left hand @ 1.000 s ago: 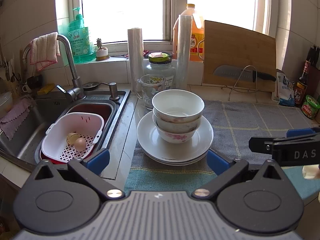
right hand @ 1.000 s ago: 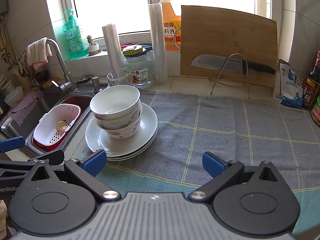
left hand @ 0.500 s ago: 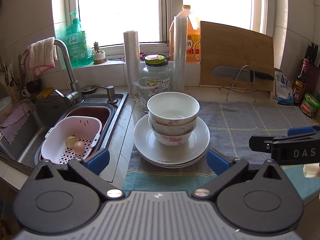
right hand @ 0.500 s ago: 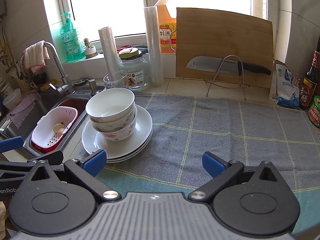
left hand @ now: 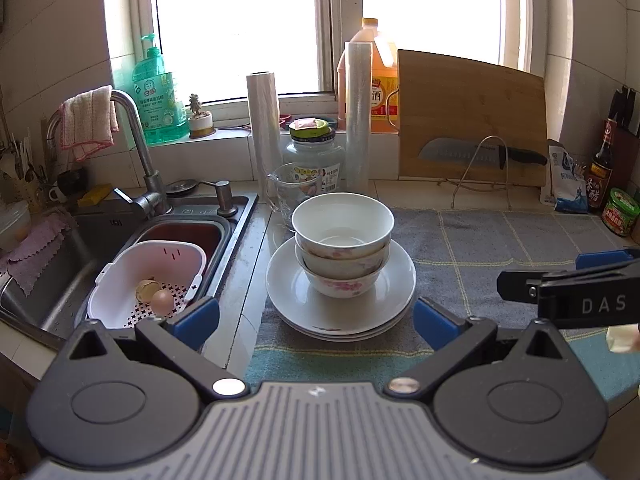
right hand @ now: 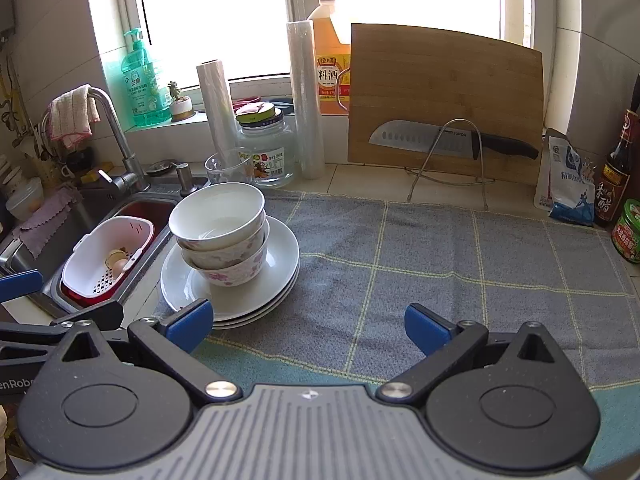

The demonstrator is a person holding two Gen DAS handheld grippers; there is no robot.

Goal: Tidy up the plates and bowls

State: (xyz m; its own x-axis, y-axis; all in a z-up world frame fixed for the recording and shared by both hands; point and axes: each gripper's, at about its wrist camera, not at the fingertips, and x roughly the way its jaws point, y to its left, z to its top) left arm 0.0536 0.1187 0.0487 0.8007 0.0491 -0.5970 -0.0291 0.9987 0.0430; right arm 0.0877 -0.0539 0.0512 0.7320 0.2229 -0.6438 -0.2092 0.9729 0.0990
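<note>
Three white bowls (left hand: 342,236) are nested in a stack on a stack of white plates (left hand: 296,292), on the left edge of a grey checked cloth (left hand: 480,240). The lower bowls have a pink flower pattern. The same bowls (right hand: 218,226) and plates (right hand: 280,252) show at the left of the right wrist view. My left gripper (left hand: 316,320) is open and empty, just in front of the plates. My right gripper (right hand: 306,320) is open and empty, over the cloth (right hand: 440,260) to the right of the stack.
A sink (left hand: 80,248) with a white colander (left hand: 148,276) holding eggs lies left of the stack. A glass cup (left hand: 288,188), jar (left hand: 314,160), film rolls (left hand: 262,120), cutting board (left hand: 472,116) with knife (left hand: 480,154), and bottles (left hand: 600,172) line the back.
Both grippers have drawn back and risen slightly, so the stack sits a little farther away in both views. Both stay open. The dishes have not moved.
</note>
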